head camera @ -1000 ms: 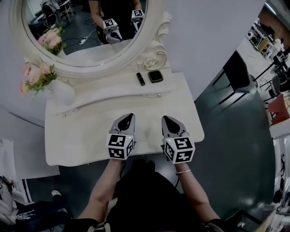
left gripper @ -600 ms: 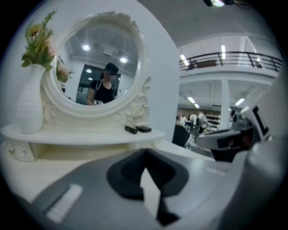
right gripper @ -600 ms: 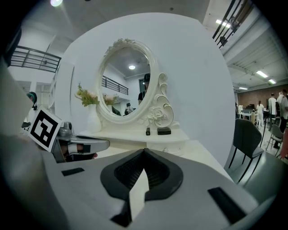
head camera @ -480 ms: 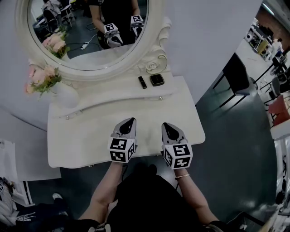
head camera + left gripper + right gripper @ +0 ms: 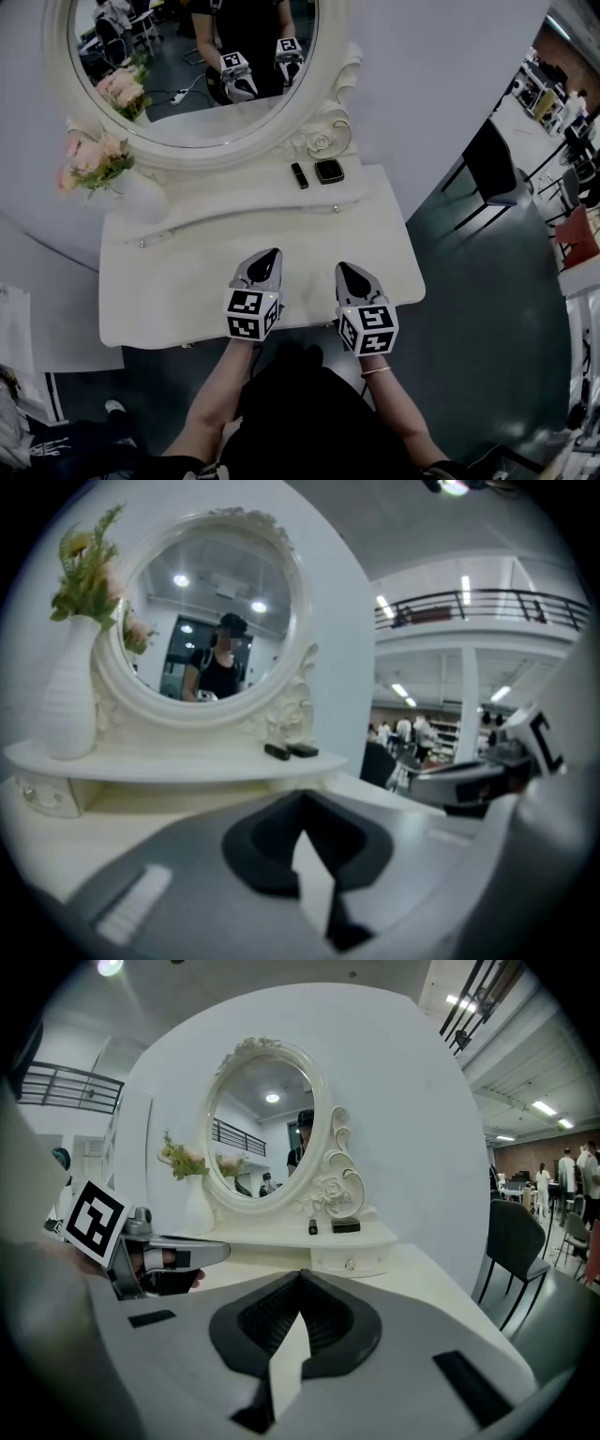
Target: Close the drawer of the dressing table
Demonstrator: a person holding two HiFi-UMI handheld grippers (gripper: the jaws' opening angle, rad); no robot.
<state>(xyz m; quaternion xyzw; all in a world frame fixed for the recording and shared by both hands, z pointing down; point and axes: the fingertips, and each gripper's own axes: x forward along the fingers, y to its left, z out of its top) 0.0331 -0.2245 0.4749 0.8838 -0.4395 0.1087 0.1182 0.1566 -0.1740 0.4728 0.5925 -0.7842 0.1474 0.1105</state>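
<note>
Our left tool has its jaws pressed together on nothing, and our right tool is the same, tips met and empty. They hover side by side, near each other but apart, over the desk just inside its front edge, pointing toward the back edge and slightly down.

Over the last second neither tool has shifted against that front edge. Only our head has tilted, bringing more of the mirror into sight.

Beyond the tools, under the raised shelf along the back edge, are the only drawer fronts we can make out. The right-end drawer and the left-end drawer each have a knob and look flush with their housing. Nothing stands out past the front edge, though our own body hides what lies beneath it.

On the shelf, the lipstick and compact lie toward the right back corner, and the vase stands toward the left.

With nothing moving, we judge that no push is under way and the drawer is probably already shut. We cannot tell which drawer is meant.
</note>
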